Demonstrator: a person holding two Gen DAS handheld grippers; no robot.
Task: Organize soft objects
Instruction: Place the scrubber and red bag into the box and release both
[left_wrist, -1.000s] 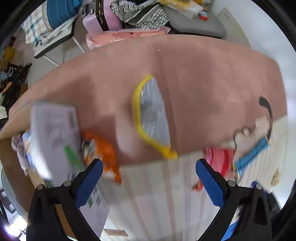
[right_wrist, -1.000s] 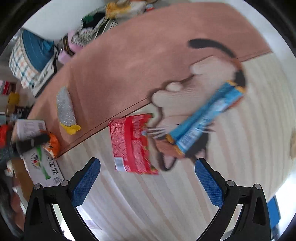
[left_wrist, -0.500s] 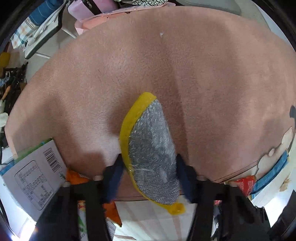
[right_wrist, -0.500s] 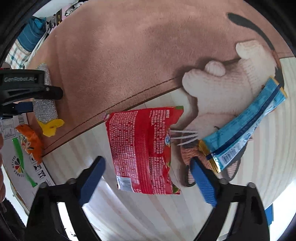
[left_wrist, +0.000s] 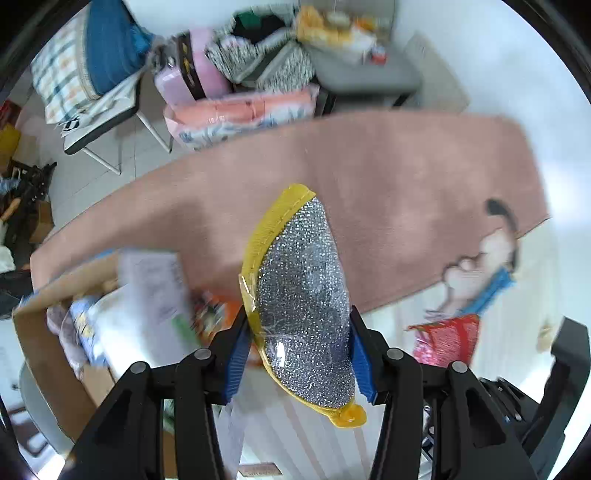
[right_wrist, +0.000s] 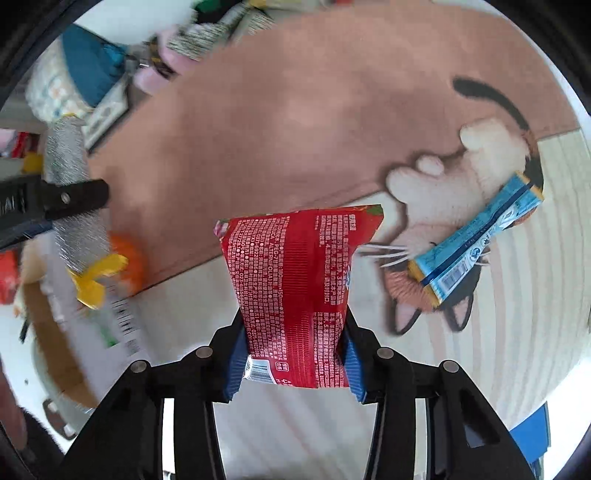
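Note:
My left gripper (left_wrist: 297, 354) is shut on a silver scouring sponge with a yellow edge (left_wrist: 303, 291) and holds it lifted above the rug. The sponge also shows at the left of the right wrist view (right_wrist: 72, 206). My right gripper (right_wrist: 293, 358) is shut on a red snack packet (right_wrist: 295, 291) and holds it off the rug. A blue wrapped packet (right_wrist: 476, 236) lies on the cat picture at the right. A cardboard box (left_wrist: 55, 354) at the left holds several soft packets.
A pink and striped rug (left_wrist: 369, 177) with a cat picture (right_wrist: 454, 206) covers the floor. An orange packet (right_wrist: 129, 258) lies beside the box. A chair with cushions (left_wrist: 92, 85) and piled bags (left_wrist: 236, 92) stand beyond the rug's far edge.
Both grippers closed: the left on the sponge, the right on the red packet. Both items have been lifted off the rug, and the left gripper has swung toward the box.

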